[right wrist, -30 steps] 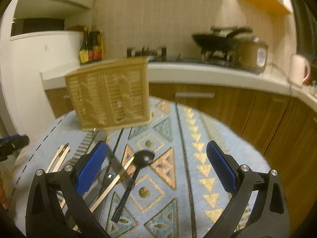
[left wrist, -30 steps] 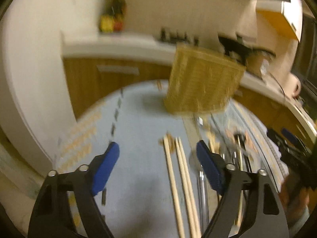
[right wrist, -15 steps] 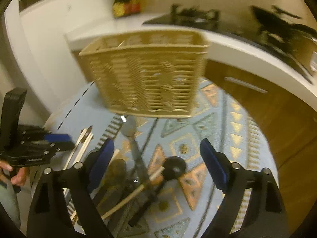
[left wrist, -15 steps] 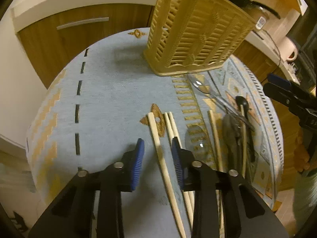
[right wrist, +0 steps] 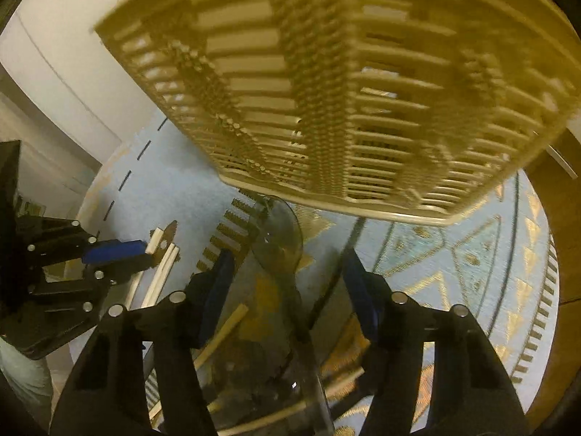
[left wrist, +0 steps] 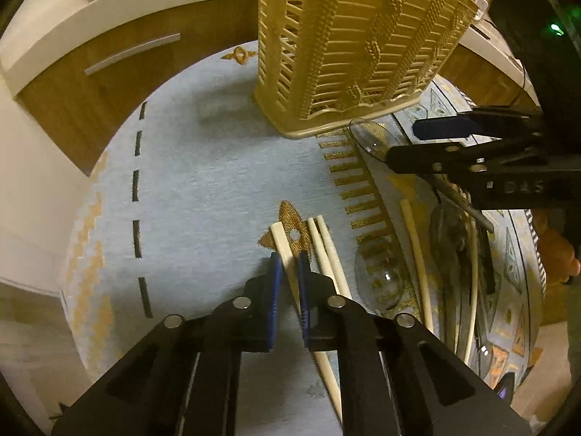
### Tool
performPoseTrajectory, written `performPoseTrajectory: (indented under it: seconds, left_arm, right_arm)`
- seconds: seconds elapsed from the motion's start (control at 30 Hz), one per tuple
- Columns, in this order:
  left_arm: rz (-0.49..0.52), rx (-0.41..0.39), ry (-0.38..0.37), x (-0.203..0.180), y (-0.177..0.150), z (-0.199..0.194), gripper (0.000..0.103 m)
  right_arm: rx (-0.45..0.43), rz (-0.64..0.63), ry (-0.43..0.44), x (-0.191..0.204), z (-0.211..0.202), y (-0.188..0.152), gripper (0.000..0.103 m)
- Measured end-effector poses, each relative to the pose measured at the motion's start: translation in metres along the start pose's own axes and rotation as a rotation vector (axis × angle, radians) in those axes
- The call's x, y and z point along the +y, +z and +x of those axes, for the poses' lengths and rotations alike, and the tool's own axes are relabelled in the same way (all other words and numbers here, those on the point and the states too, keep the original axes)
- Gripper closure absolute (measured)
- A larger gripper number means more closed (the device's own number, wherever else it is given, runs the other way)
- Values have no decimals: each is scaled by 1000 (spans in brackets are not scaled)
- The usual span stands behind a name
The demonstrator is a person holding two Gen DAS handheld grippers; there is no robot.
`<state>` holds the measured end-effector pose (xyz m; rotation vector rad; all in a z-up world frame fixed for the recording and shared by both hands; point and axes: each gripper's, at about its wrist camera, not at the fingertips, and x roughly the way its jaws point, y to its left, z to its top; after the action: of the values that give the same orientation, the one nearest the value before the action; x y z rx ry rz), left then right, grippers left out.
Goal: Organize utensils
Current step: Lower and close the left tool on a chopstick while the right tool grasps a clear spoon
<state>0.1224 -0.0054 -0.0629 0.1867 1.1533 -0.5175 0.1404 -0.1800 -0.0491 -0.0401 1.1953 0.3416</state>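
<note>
My left gripper is shut on a pale chopstick that lies on the patterned cloth; it also shows in the right wrist view. Two more chopsticks lie just right of it. A tan slatted utensil basket stands at the back of the table. My right gripper is open, its jaws on either side of a clear plastic spoon in front of the basket. It also shows in the left wrist view.
A heap of utensils lies right of the chopsticks: another chopstick, a clear spoon and dark utensils. The round table edge curves on the left. Wooden cabinets stand beyond.
My left gripper dropped to the table and closed on the leftmost chopstick. My right gripper moved forward and down to the clear spoon by the basket, its jaws narrowing.
</note>
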Motion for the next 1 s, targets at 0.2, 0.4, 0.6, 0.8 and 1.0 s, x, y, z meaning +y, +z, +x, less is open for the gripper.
performPoseTrajectory:
  seconds: [0.2, 0.4, 0.6, 0.8, 1.0]
  left_arm:
    - [7, 0, 2, -2, -2, -1, 97]
    - [5, 13, 8, 2, -6, -5, 97]
    - [45, 43, 29, -11, 3, 1, 86]
    - [92, 62, 103, -27, 7, 4, 92]
    - [49, -11, 115, -28, 3, -2, 98]
  right_arm:
    - [9, -74, -88, 21, 15, 1, 66]
    - [35, -34, -86, 10, 16, -4, 71]
    - [42, -28, -65, -2, 6, 3, 71]
    - [41, -55, -110, 15, 24, 21, 73]
    - [8, -58, -85, 22, 26, 16, 74]
